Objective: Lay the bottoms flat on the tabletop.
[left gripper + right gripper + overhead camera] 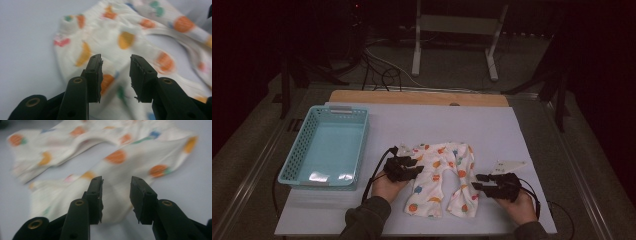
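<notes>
Both tongs released over small printed trousers, ready to take hold for a fold.

The left tongs (411,165) hover above the trousers (443,176) at the waist end, the right tongs (479,182) just beside the nearer leg; both sets stand parted with nothing pinched. The trousers lie spread on the white surface (492,125) between the two tongs. To do this well, I judge each should drop onto a cloth edge and bite one layer cleanly, matching height so the fabric lifts evenly. The high view adds the pale blue basket (324,146) beyond the left tongs; the left gripper view (115,71) and right gripper view (115,195) show the bare gap between the pads and the cloth's creases.
</notes>
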The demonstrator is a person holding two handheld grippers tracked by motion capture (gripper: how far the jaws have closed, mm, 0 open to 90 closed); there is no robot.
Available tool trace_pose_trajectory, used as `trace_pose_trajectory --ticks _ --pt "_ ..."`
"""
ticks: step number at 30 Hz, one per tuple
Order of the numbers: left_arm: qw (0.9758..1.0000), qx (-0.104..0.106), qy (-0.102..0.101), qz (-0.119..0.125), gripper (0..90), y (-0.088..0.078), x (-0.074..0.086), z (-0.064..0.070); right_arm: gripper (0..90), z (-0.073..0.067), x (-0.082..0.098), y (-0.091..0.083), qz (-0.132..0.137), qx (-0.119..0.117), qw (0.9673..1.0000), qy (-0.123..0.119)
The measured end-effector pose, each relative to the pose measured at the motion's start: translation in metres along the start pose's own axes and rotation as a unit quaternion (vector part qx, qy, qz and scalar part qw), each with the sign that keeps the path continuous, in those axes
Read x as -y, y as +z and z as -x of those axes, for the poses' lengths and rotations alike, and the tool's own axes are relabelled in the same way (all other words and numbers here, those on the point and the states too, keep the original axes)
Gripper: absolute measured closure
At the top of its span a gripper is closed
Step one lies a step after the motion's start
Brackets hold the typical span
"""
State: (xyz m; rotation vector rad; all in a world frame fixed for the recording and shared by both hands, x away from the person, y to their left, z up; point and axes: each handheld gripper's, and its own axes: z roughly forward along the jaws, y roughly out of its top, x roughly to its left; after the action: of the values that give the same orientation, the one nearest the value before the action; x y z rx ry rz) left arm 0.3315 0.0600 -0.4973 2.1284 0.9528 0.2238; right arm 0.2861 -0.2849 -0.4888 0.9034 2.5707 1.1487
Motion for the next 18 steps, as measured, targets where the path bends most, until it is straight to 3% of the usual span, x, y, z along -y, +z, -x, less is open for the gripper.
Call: trace_pose_trajectory --ticks 6,10,14,18 --pt "0.9993 -0.035 -0.01 0.007 62.5 0.013 -0.016 -0.017 55.2 0.038 -0.02 0.015 0.005 0.012 0.9995 0.03" --pt "0.9983 -0.048 -0.031 0.007 60.4 0.024 -0.019 -0.03 51.8 0.061 -0.033 0.032 0.006 0.015 0.9983 0.056" --pt "0.9972 -0.057 -0.048 -0.011 57.3 0.036 -0.018 -0.037 50.8 0.074 -0.042 0.05 -0.008 0.02 0.9968 0.077" --pt "0.9969 -0.063 -0.041 -0.024 56.4 0.042 -0.021 -0.038 56.7 0.082 -0.044 0.065 -0.018 0.021 0.9959 0.086"
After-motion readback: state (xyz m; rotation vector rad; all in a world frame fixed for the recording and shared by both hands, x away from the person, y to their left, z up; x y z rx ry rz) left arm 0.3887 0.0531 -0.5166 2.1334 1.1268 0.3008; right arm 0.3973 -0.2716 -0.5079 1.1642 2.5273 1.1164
